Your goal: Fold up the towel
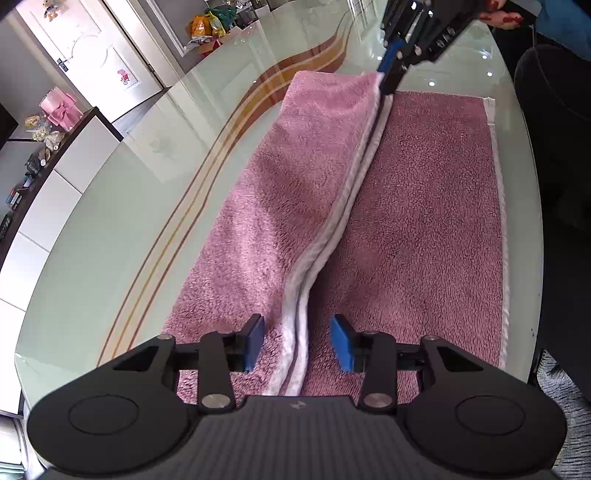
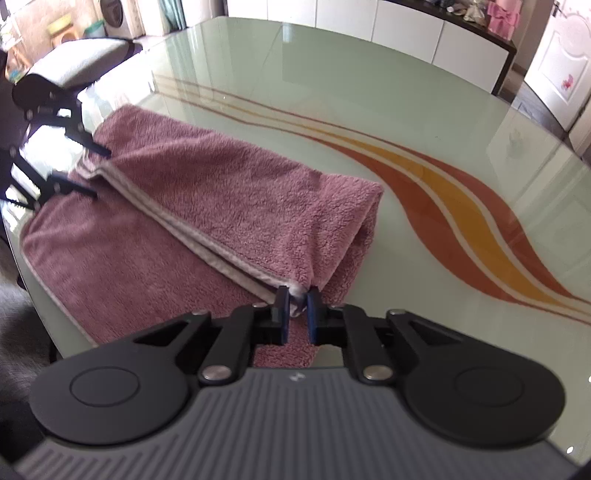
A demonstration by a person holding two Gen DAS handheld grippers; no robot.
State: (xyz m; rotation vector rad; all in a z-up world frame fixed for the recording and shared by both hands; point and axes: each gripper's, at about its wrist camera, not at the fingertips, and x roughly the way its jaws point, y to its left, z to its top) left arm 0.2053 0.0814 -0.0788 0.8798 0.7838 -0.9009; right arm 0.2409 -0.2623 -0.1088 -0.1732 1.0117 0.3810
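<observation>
A: While your left gripper stands apart astride the hem, what's pinched?

B: Your right gripper clamps the pink terry towel's white-hemmed corner on the glass table.

Much of a pink towel and its glass desk lies covered or out of frame.

In the left wrist view, the left gripper body covers the towel's near end, and the folded flap hides the layer beneath it. The right gripper is cut off by the top edge, and so is the person's hand behind it, leaving the grip unseen. In the right wrist view, the jaws of the right gripper conceal the corner they pinch, the left gripper's body runs off the left edge, and the whole frame is soft. Items on the sideboard are too small to identify.
</observation>
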